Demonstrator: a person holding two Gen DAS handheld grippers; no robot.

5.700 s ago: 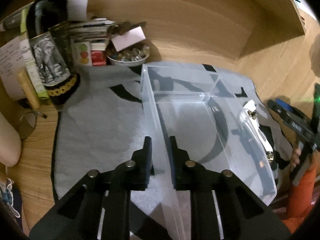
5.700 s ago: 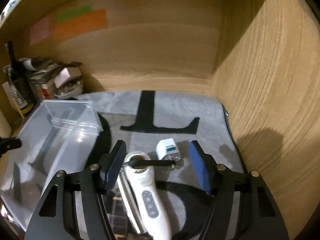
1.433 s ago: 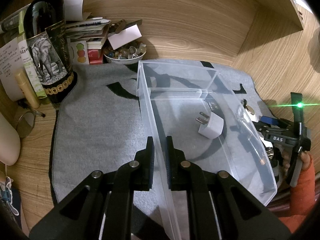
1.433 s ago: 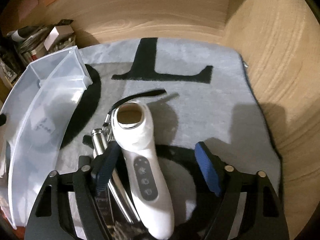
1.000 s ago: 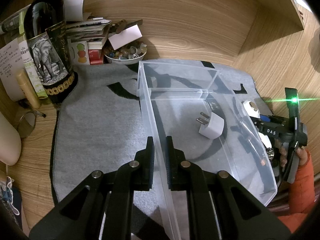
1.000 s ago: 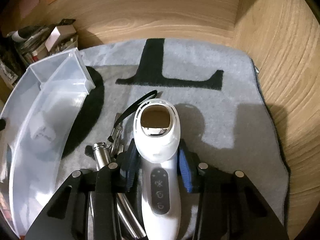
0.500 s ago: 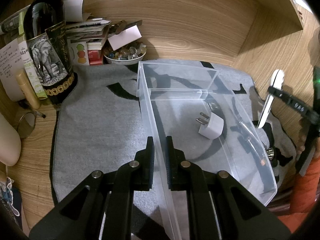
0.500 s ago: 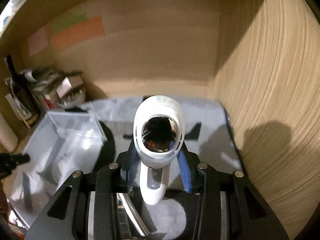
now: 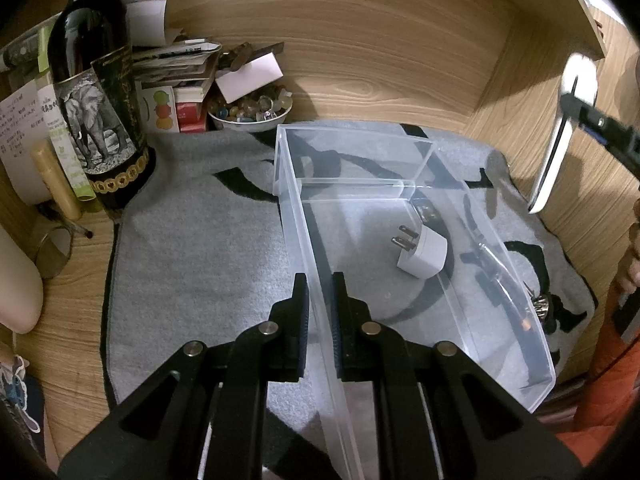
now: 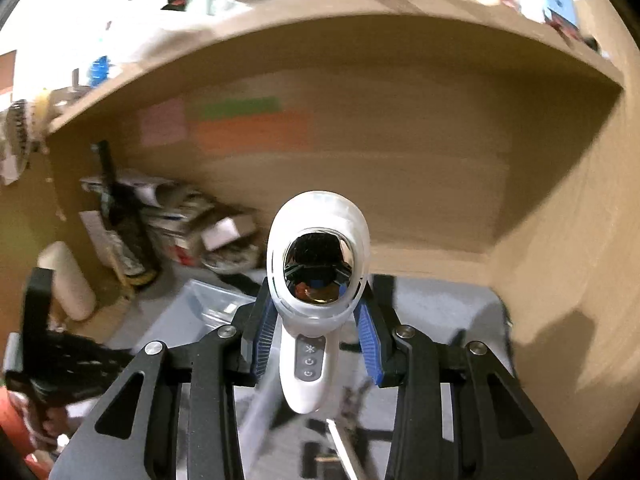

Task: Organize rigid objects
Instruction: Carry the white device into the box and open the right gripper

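Device (image 10: 318,276) white, mirror face, 3 btns | right tongs (image 10: 318,338) clamped

The left gripper (image 9: 319,320) sits low, pointing forward, its two black fingers (image 9: 298,322) drawn close together and clamped on the left wall of the clear bin (image 9: 496,288). The right gripper (image 10: 318,332) is raised well above the desk, its blue-padded fingers (image 10: 369,338) pinching the neck of the white handheld device (image 10: 318,276), which hangs tilted. A bare hand (image 9: 632,268) grips its handle at the right edge.
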